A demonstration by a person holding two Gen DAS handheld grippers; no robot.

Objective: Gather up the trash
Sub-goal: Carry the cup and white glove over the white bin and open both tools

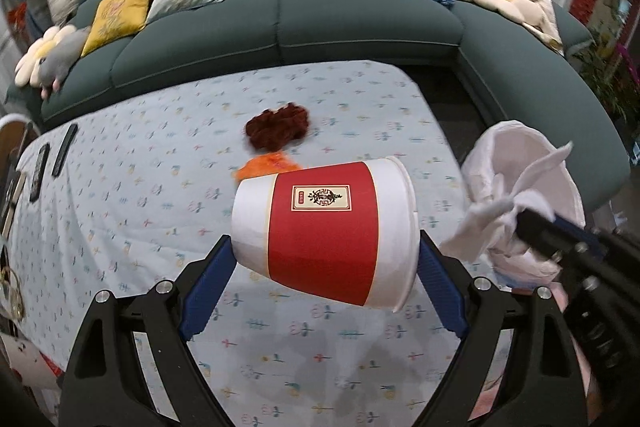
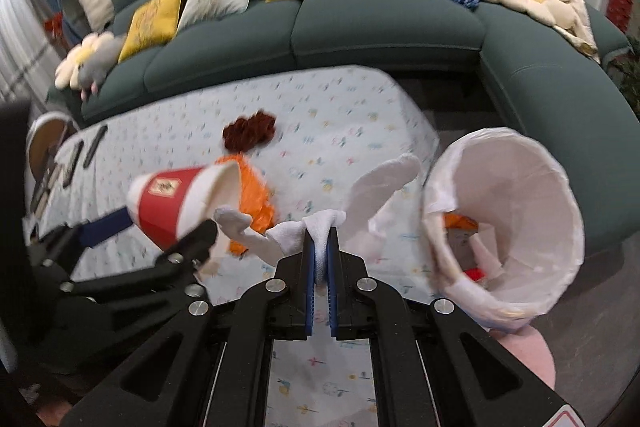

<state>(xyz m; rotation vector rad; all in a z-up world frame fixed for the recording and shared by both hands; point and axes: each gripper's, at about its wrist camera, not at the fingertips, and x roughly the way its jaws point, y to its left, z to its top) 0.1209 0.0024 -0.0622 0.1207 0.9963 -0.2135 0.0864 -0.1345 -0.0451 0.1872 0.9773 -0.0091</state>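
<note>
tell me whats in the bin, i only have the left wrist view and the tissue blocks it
Observer: The right wrist view looks into the lined bin; orange scrap and something red lie at the bottom.
Operator: is the right gripper fully shut on the tissue
Observer: Yes, the right gripper pinches the white tissue between nearly closed fingers.
Operator: anything behind my cup
Observer: An orange wrapper lies on the table behind the paper cup, largely hidden in your view.
</note>
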